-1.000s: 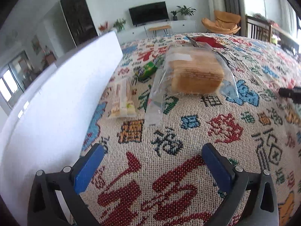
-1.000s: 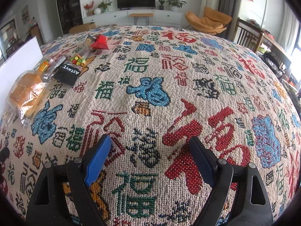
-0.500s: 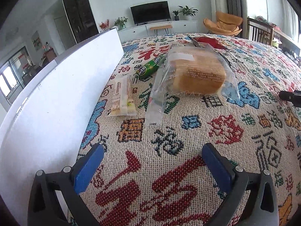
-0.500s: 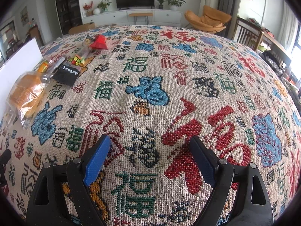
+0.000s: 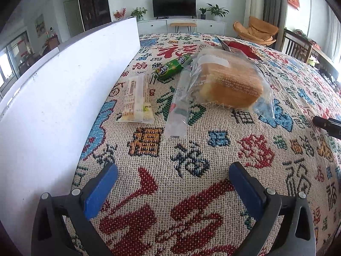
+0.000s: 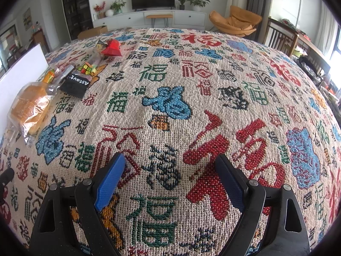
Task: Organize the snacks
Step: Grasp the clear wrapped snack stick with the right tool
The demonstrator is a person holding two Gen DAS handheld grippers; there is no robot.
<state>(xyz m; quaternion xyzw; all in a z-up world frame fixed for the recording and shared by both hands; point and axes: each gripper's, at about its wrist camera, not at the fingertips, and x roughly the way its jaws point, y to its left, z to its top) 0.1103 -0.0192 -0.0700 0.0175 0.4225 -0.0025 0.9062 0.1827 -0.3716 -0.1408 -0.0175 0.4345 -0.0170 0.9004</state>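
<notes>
A bagged bread loaf [image 5: 230, 83] lies on the patterned tablecloth [image 5: 191, 149], straight ahead of my left gripper [image 5: 172, 177], which is open and holds nothing. A flat pale snack packet [image 5: 137, 99] and a green tube packet [image 5: 172, 67] lie left of the loaf, and a red bag [image 5: 240, 48] sits behind it. In the right wrist view the loaf [image 6: 27, 108] is at the far left, with a black packet [image 6: 75, 84], a colourful candy packet [image 6: 90, 67] and the red bag [image 6: 111, 48] beyond. My right gripper [image 6: 170, 170] is open over bare cloth.
A tall white box wall [image 5: 64, 98] runs along the left side of the table. The tip of the other gripper [image 5: 328, 125] shows at the right edge. Chairs [image 6: 283, 38] stand at the far right, a TV cabinet [image 6: 153, 19] beyond the table.
The left wrist view has turned slightly, showing the white box wall and snacks shifted right. The right gripper has barely moved. Nothing was picked up.
</notes>
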